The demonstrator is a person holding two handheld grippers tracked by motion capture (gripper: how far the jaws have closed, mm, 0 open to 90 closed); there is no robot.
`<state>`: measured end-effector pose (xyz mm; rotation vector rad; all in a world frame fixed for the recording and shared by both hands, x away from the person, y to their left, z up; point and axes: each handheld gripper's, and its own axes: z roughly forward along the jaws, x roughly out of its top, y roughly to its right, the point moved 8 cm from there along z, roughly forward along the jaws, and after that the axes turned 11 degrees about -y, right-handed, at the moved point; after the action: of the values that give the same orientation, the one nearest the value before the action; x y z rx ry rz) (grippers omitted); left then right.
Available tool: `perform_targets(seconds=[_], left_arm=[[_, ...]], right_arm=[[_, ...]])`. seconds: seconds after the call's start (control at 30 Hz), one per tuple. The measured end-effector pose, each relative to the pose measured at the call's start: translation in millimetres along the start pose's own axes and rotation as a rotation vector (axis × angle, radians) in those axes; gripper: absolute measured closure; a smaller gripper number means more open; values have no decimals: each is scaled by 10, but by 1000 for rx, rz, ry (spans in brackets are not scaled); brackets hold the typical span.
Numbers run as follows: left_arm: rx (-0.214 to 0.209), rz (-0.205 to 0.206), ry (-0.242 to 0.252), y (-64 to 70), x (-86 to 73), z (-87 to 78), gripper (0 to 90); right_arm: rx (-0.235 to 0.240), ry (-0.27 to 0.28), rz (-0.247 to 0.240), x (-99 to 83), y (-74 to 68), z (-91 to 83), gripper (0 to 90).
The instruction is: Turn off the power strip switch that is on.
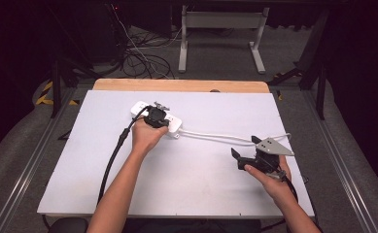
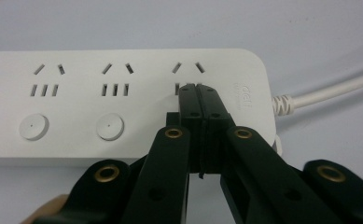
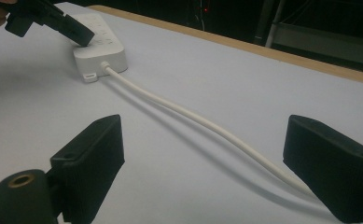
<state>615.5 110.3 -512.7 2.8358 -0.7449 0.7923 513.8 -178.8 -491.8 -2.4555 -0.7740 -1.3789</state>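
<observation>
the left gripper [image 2: 199, 88] has its jaws pressed together, empty, tips touching the power strip [image 2: 123, 102] at its cord-end socket. the strip lies lengthwise along the table's [image 1: 186, 189] far edge, left of centre; grey lettering there seems to read "deli". the right gripper [image 3: 202, 158] gapes wide, empty, straddling the white cord [image 3: 193, 119] near the right edge.

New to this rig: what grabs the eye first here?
The long white plastic power strip on the white table, with the left tongs shut and their tips pressed on its end nearest the cable, where a third round button would sit. Next, the strip's white round cable, which runs across the table and passes between the wide-open right tongs, not touching either jaw.
</observation>
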Motion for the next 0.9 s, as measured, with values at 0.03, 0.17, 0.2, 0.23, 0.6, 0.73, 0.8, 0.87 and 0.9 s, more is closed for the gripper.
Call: perform_targets(seconds=[0.03,0.17,0.2,0.23,0.6,0.73,0.8,0.87,0.9], left_arm=[[3,2,1,0,1,0,900],[5,-5,25,5,14,-15,900],[3,-6,24,2,14,-16,900],[1,-7,24,1,12,-17,900],[3,-8,28,6,11,-15,900],[-2,-12,32,4,10,-15,900],[-14,-23,38,-3,5,-15,900],[-33,-40,52,-15,1,-16,900],[-46,-55,58,-22,-3,-18,900]], right_arm=[[0,0,0,0,0,1,127],[-1,-1,2,-2,3,3,127],[-1,-1,2,-2,4,3,127],[-1,-2,2,-2,3,4,127],[-2,-4,1,-5,3,7,127],[-2,-4,2,-5,4,8,127],[-2,-6,-1,-6,4,8,128],[-2,-4,1,-4,4,8,127],[-2,-6,-1,-6,5,8,127]])
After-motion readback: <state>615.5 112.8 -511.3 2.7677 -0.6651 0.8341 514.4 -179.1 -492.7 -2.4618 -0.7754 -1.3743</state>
